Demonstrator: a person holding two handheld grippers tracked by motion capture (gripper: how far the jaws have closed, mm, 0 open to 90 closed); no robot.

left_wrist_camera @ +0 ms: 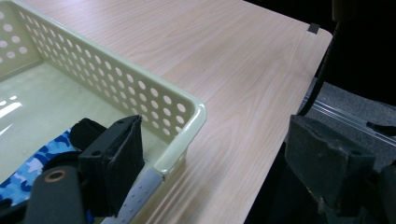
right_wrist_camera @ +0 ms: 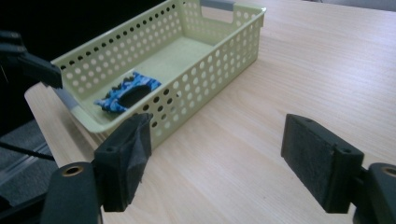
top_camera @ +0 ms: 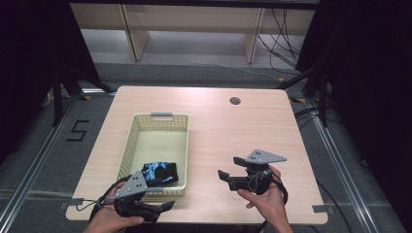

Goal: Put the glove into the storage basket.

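Observation:
A pale yellow perforated basket (top_camera: 127, 145) stands on the left half of the wooden table (top_camera: 233, 131). A blue camouflage and black cloth item (top_camera: 160, 172) lies in its near end. My left gripper (top_camera: 164, 194) is held at the basket's near right corner. In the left gripper view its jaws (left_wrist_camera: 219, 140) stand wide apart, with the basket's corner (left_wrist_camera: 187, 116) and the cloth (left_wrist_camera: 32, 163) ahead of the left jaw. My right gripper (top_camera: 229, 167) hovers over bare table right of the basket, pointing left. Its jaws (right_wrist_camera: 219, 149) are open and empty, facing the basket (right_wrist_camera: 219, 60) and the cloth (right_wrist_camera: 128, 91).
The basket has a grey handle (top_camera: 161, 115) at its far end. A round cable hole (top_camera: 235, 101) sits near the table's far edge. The table's near right corner (left_wrist_camera: 314, 29) borders dark floor with cables. Part of the left gripper (right_wrist_camera: 28, 60) is at the right gripper view's left edge.

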